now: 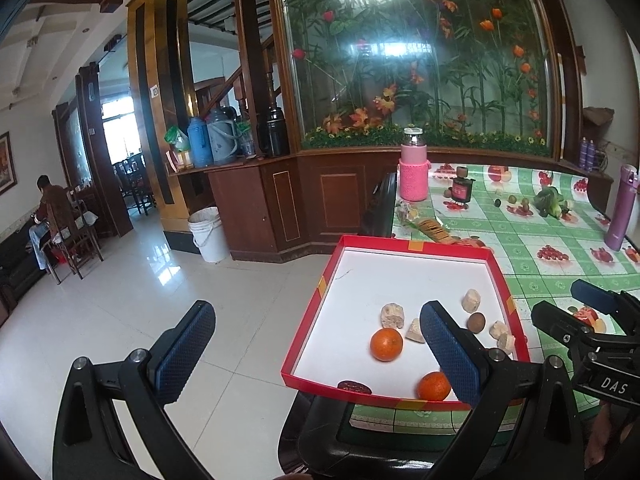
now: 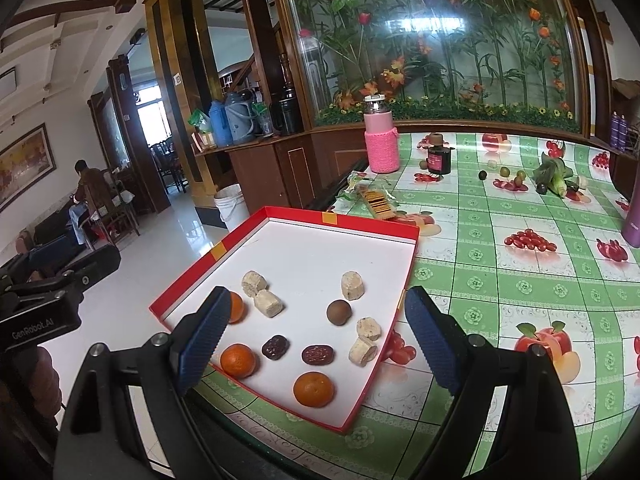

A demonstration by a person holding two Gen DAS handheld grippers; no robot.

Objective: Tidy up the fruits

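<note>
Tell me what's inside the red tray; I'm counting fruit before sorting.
Red tray: three oranges, two dried dates, a brown round fruit and five pale cut chunks. The right hand-held gripper finger partly hides one orange.

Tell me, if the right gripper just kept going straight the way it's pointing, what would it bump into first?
Probably the dark red date lying in the red tray, just ahead of the open right gripper. The round brown fruit sits a bit farther on. Depth is hard to judge in this fisheye view.
</note>
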